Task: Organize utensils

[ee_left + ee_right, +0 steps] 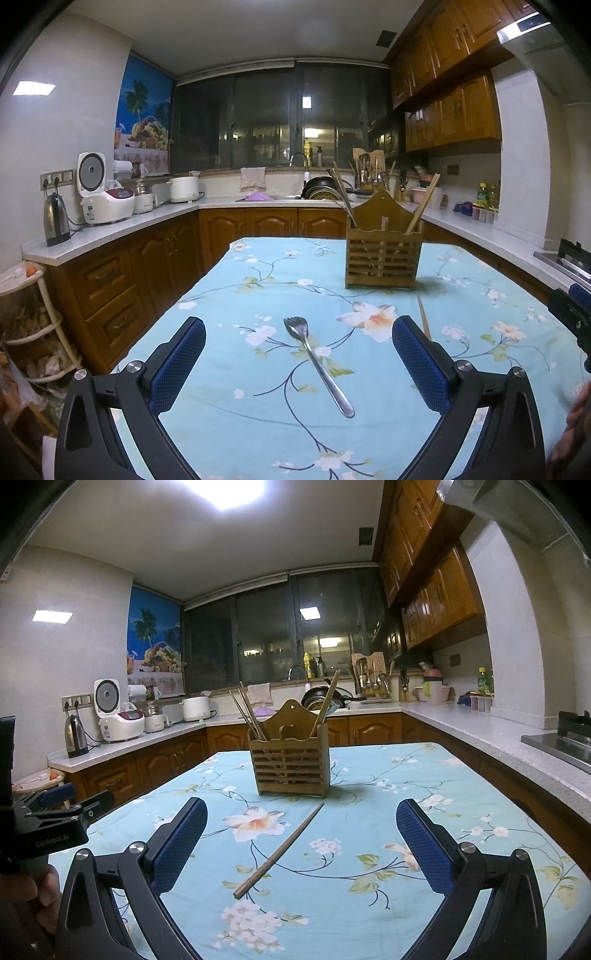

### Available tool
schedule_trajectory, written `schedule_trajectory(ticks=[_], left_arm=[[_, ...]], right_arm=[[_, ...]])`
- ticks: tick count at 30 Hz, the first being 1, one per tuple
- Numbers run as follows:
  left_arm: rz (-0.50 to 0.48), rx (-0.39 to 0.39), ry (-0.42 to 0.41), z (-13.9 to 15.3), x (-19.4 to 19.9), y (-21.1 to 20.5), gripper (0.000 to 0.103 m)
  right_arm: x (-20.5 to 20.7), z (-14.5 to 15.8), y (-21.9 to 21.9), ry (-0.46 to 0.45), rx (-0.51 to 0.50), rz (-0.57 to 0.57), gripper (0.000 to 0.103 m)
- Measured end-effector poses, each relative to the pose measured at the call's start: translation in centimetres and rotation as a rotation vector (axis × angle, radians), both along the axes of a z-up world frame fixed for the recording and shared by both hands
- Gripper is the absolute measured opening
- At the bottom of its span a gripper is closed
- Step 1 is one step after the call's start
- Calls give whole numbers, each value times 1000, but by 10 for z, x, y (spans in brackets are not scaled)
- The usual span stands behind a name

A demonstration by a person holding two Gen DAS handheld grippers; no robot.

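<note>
Left wrist view: left claw is wide open, holds nothing, blue pads apart on either side of the fork.
Fork: metal fork lies flat on the tabletop, between the 2 left fingers but touching neither; tines point away toward the holder, handle toward the camera.
Holder: wooden slatted utensil holder stands upright farther back on the tabletop, right of the fork's line, well apart from it.
Holder contents: chopsticks lean out of it at both sides; exact count unclear.
Right wrist view: right claw also wide open, empty, hovering over the tabletop.
Loose chopstick: 1 wooden chopstick lies flat and diagonal on the floral cloth, between the right fingers, untouched; far tip is near the holder's base, not touching it.
Same chopstick, left view: only a short piece shows beside the right finger.
Other claw: left claw visible at the left edge of the right view.
Background: counter with rice cooker and kettle along the left wall.
</note>
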State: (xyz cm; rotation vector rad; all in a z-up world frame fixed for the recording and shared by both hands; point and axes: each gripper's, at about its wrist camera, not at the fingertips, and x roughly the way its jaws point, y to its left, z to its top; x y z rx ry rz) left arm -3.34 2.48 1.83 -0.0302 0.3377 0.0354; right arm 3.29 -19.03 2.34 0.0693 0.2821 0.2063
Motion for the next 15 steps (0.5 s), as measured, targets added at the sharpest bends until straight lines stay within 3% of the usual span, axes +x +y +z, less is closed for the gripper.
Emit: schedule_trajectory(ticks=[15], left_arm=[[-4,-1,3,0,1,-3,102]], right_arm=[[1,0,0,1,1,1,103]])
